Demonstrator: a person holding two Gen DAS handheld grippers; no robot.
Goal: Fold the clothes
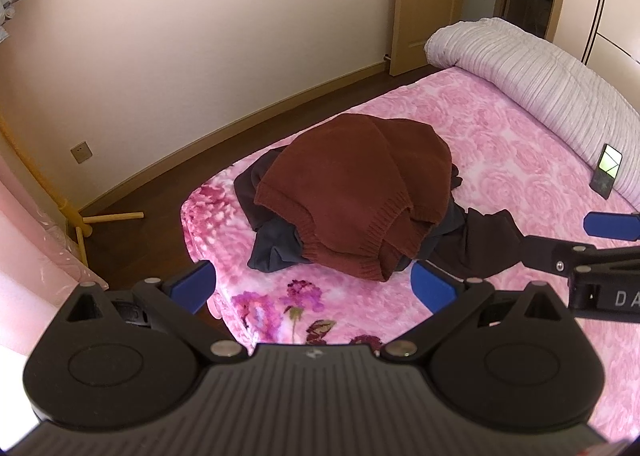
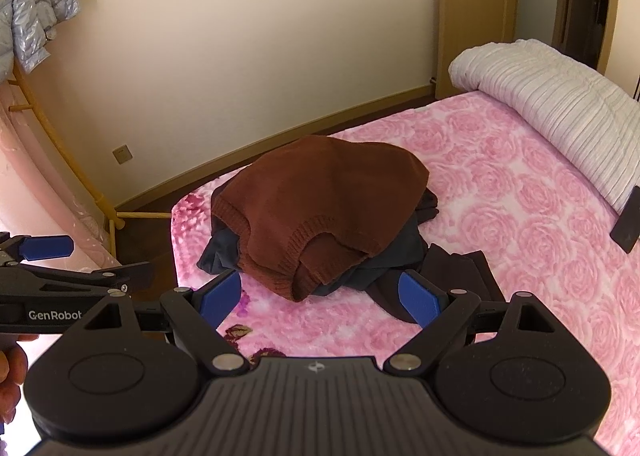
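A rust-brown knit sweater (image 1: 352,183) lies heaped on top of dark navy clothes (image 1: 276,248) near the left edge of the pink bed. It also shows in the right wrist view (image 2: 320,199) over the dark clothes (image 2: 224,252). A dark maroon garment (image 1: 488,244) spreads to the pile's right, also seen in the right wrist view (image 2: 456,272). My left gripper (image 1: 314,288) is open and empty, short of the pile. My right gripper (image 2: 320,298) is open and empty, just in front of the pile.
The pink rose-patterned bedspread (image 1: 500,143) covers the bed. A rolled white quilt (image 1: 532,83) lies along the far right, with a phone (image 1: 607,171) leaning on it. A wooden rack (image 1: 92,223) stands on the dark floor at left. A door (image 2: 472,7) is behind.
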